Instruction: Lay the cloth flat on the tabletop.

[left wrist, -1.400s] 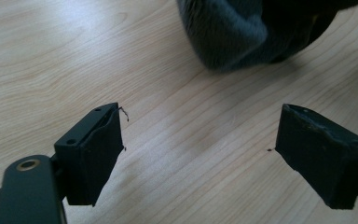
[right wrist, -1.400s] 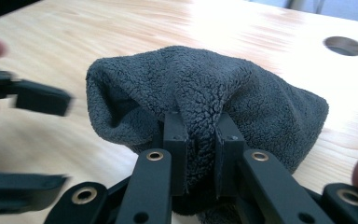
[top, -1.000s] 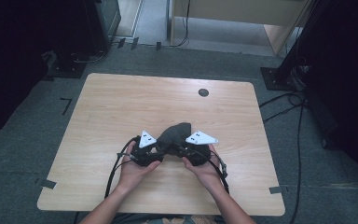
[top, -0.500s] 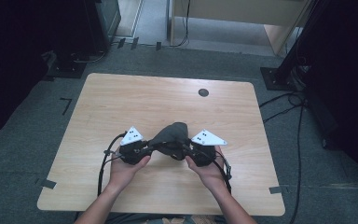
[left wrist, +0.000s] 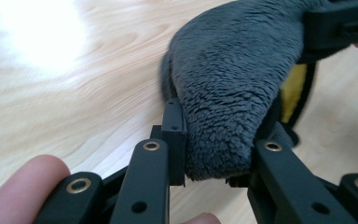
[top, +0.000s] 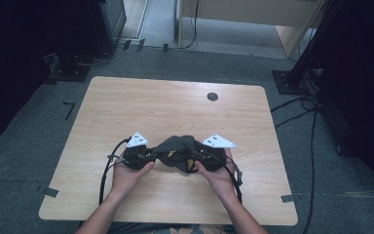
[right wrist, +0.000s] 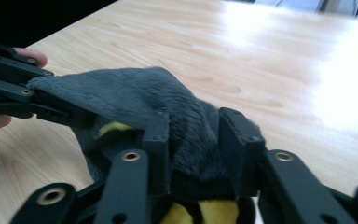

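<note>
right now the grey plush toy [top: 176,148] hangs stretched crosswise just above the near middle of the wooden table [top: 175,107], long axis running gripper to gripper: left gripper [top: 148,157] clamped on one end, right gripper [top: 195,160] loosening around the other.

We are looking at a dark grey plush toy [top: 177,148] with yellow patches on its underside. It is lying near the front middle of the table, stretching sideways between the two hands. Its fuzzy grey pile is facing up, humping in the middle, while yellow and black parts are showing underneath.
</note>
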The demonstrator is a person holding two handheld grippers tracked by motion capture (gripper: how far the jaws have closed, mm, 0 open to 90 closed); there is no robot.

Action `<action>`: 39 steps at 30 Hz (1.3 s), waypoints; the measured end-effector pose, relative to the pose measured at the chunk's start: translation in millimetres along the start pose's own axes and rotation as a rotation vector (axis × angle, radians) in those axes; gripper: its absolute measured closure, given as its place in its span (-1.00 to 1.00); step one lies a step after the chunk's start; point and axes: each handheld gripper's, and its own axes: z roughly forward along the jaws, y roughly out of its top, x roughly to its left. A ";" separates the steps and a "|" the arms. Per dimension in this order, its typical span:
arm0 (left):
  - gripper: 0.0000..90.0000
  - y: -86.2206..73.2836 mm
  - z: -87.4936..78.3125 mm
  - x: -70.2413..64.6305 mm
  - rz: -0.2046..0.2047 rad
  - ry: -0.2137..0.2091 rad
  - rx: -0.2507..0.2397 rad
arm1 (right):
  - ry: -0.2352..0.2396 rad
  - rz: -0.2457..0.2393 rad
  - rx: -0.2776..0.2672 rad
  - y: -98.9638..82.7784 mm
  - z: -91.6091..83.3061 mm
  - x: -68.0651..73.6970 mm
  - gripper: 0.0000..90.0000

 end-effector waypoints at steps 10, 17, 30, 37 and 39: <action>0.66 -3.7 -0.7 14.7 -0.065 0.111 0.004 | 0.009 0.048 0.002 -3.8 3.6 -18.4 0.30; 0.64 -10.3 -5.6 35.9 -0.158 0.144 -0.003 | 0.033 0.082 0.029 -8.9 6.2 -30.9 0.47; 0.39 -5.3 -37.1 30.3 -0.147 0.228 -0.150 | 0.140 0.005 0.079 -10.5 18.0 -5.9 0.15; 0.34 1.1 -52.9 16.4 -0.124 0.220 -0.190 | 0.154 0.024 0.096 -15.4 22.2 -5.9 0.18; 0.31 4.7 -60.2 5.6 -0.081 0.219 -0.203 | 0.156 0.023 0.083 -14.2 19.9 -5.3 0.19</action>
